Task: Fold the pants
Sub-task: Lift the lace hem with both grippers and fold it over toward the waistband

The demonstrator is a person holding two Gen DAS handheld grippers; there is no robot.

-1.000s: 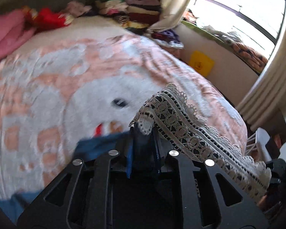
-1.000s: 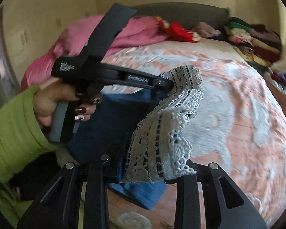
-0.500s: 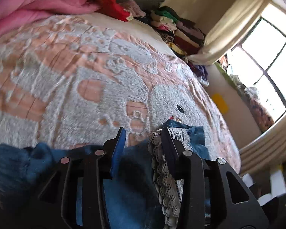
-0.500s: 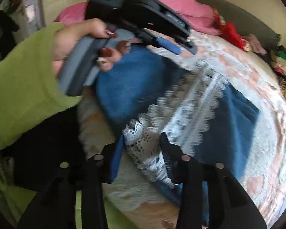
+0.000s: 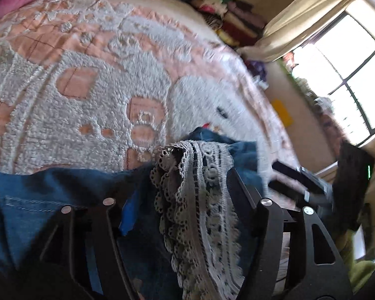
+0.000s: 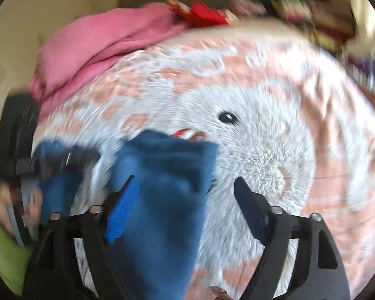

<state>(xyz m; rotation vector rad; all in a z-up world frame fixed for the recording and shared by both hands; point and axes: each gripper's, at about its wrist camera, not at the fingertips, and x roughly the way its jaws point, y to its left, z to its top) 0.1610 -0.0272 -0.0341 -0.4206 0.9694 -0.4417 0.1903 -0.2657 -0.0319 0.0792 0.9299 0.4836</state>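
Observation:
Blue denim pants (image 5: 37, 200) with a white lace hem (image 5: 197, 200) lie folded on the pink and white bedspread (image 5: 87, 87). My left gripper (image 5: 180, 187) is open just over them, the lace strip lying between its fingers. In the right wrist view the pants (image 6: 162, 187) show as a blue folded bundle. My right gripper (image 6: 185, 185) is open above them, its left finger (image 6: 122, 212) over the denim. The other gripper (image 6: 20, 150) shows blurred at the far left, and the right one shows in the left wrist view (image 5: 312, 185).
A pink blanket (image 6: 100, 42) and red cloth (image 6: 202, 12) lie at the head of the bed. Stacked folded clothes (image 5: 227, 17) sit at the far corner by a curtain (image 5: 300, 25) and a bright window (image 5: 350, 75).
Both grippers have let go of the lace hem and opened. The pants now lie folded on the bed. The right gripper has pulled back and turned toward the bed's middle.

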